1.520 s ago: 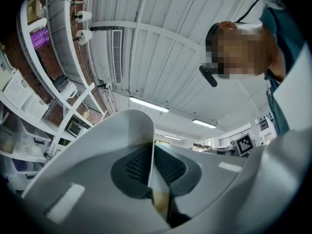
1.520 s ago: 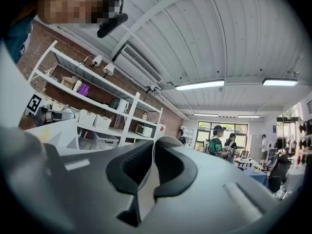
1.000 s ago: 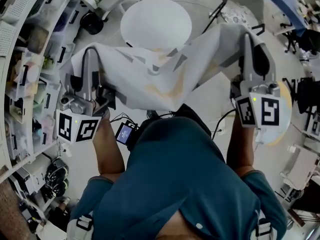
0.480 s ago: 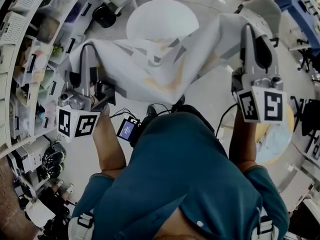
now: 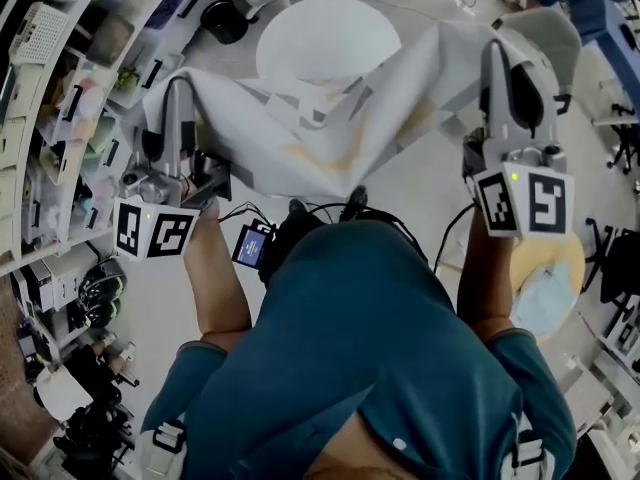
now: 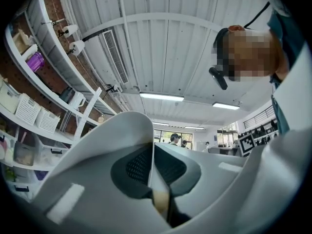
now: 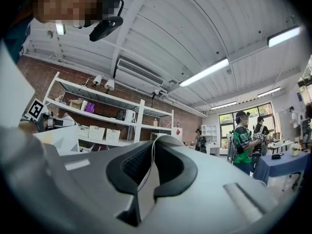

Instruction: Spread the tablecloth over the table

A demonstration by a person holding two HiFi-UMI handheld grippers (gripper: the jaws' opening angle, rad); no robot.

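Note:
A white tablecloth (image 5: 330, 133) with pale grey and tan patches hangs stretched between my two grippers and sags in the middle, in front of my body. My left gripper (image 5: 178, 88) is shut on its left corner, and a thin fold of cloth (image 6: 159, 191) shows pinched between the jaws. My right gripper (image 5: 497, 53) is shut on the right corner, where a strip of cloth (image 7: 145, 189) sits between the pads. A round white table (image 5: 328, 38) stands just beyond the cloth, and the cloth's upper edge overlaps its near rim in the head view.
Storage shelves (image 5: 70, 88) with bins line the left side. A low round wooden table (image 5: 560, 268) with a blue cloth on it stands at the right. A black chair base (image 5: 225, 18) is behind the white table. Several people (image 7: 243, 140) stand far off.
Both grippers have carried the cloth forward toward the round table, still holding its corners. The right gripper sits higher in the head view, and the shelves have slid leftward.

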